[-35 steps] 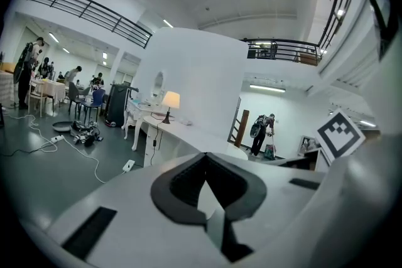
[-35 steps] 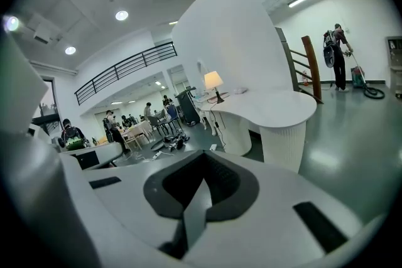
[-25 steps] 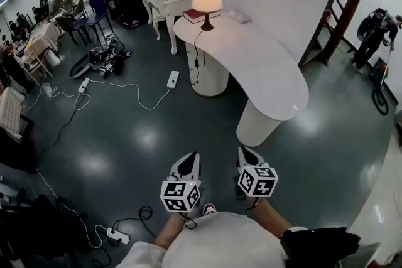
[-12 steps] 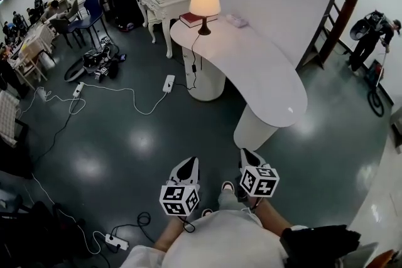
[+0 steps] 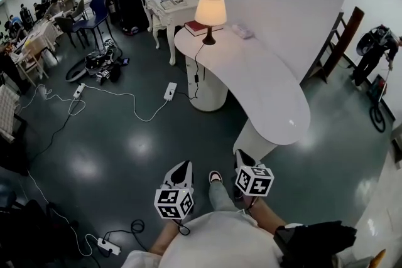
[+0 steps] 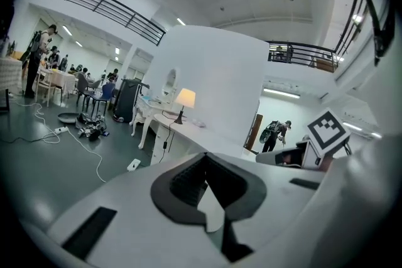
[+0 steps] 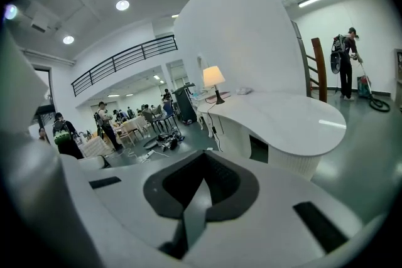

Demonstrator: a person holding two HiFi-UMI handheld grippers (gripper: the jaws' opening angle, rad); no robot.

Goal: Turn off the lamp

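The lamp (image 5: 210,12), lit, with a cream shade and a dark base, stands at the far end of a long curved white table (image 5: 270,91). Its black cord (image 5: 196,63) hangs over the table's edge toward a white power strip (image 5: 170,91) on the floor. Both grippers are held low in front of the person's body, far short of the lamp. My left gripper (image 5: 181,166) is shut and empty, as is my right gripper (image 5: 242,155). The lamp (image 6: 185,99) shows small ahead in the left gripper view, and the lamp (image 7: 213,78) likewise in the right gripper view.
A red book (image 5: 196,27) lies beside the lamp. A white dressing table (image 5: 164,0) stands behind it. Cables and power strips (image 5: 107,246) trail over the dark floor at left. A wooden ladder (image 5: 330,47) leans at right, where a person (image 5: 374,47) works.
The person has stepped forward, a shoe now showing between the grippers. Both grippers have shifted lower in the head view, and the table and lamp have shifted slightly in it.
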